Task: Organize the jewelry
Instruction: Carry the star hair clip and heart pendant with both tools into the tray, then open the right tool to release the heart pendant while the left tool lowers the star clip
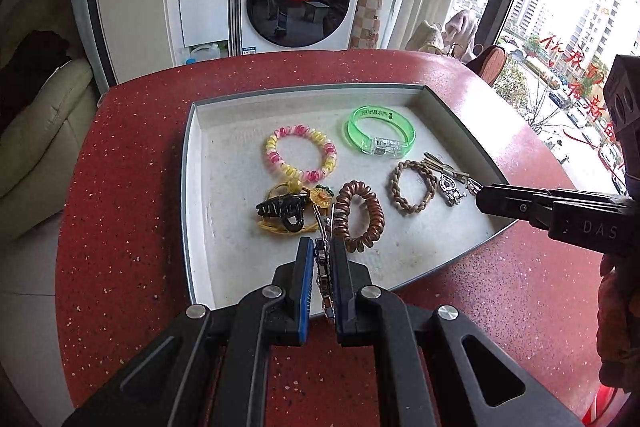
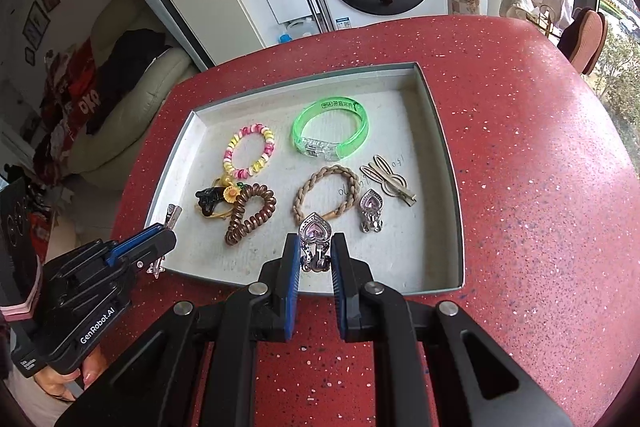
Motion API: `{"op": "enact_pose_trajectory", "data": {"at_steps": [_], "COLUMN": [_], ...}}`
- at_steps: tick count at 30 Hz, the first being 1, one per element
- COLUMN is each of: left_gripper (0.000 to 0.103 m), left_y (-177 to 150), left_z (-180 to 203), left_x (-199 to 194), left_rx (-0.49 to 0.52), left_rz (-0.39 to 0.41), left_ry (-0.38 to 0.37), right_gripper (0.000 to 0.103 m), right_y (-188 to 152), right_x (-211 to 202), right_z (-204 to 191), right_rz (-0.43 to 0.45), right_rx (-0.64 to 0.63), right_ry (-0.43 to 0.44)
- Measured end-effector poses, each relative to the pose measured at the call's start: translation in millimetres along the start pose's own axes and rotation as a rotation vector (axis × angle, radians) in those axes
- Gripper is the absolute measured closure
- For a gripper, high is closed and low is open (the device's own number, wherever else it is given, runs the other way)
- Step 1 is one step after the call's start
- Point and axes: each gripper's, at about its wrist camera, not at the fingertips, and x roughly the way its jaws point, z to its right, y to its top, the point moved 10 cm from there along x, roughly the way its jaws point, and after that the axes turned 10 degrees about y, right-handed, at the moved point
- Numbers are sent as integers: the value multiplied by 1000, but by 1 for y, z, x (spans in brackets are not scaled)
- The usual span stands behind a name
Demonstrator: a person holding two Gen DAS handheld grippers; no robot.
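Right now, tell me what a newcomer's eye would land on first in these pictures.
First, the bright green bangle glowing at the far side of the grey tray on the speckled red table. Next, the right tongs shut on a silver heart earring at the tray's near edge, its twin lying just beyond. The left tongs grip a metal hair clip beside the brown coil hair tie.

Daylight floods in from the window (image 1: 576,11) at the right of both views, blown out to near white in the left wrist view. The red table (image 1: 120,167) and tray (image 2: 440,163) are evenly lit, with only soft, faint shadows. Fisheye distortion bends straight lines, and dark vignetting fills the corners. The centre is sharp; the edges are slightly smeared.
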Motion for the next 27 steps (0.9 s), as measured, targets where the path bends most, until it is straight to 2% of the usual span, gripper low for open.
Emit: {"op": "enact_pose_trajectory", "data": {"at_steps": [17,27], "left_gripper": [76,76], "left_y": [-2,-1], "left_z": [10,13], "left_x": [48,55], "left_rx": [34,96], "left_rz": [-73,-53], "left_ry": [42,113], "right_gripper": [86,86], "right_y": [3,11], "right_x": [44,56], "right_z": [23,30], "right_rz": [-57,-45], "right_rx": [27,29], "right_ry": [-39,-75]}}
